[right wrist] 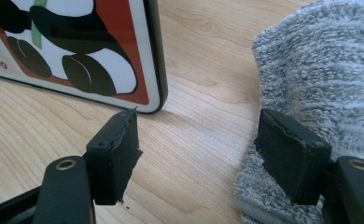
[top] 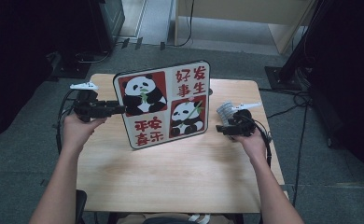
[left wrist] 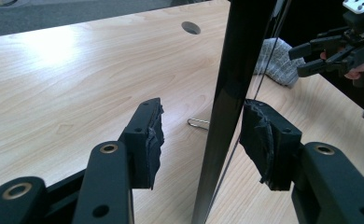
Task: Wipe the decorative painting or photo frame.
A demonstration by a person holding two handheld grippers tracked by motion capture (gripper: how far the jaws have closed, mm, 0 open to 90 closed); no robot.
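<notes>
1. Left gripper view showed the left tongs [left wrist: 199,140] open astride the upright, black-rimmed panda picture board [left wrist: 227,93] on the wooden tabletop [left wrist: 77,84]; unsupported, it risked toppling.
2. Right tongs [right wrist: 199,149] stood open beside the grey terry cloth [right wrist: 320,70], liable to snag it.

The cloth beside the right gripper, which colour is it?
The cloth is grey, a fuzzy terry weave; the right gripper view shows it best.
</notes>
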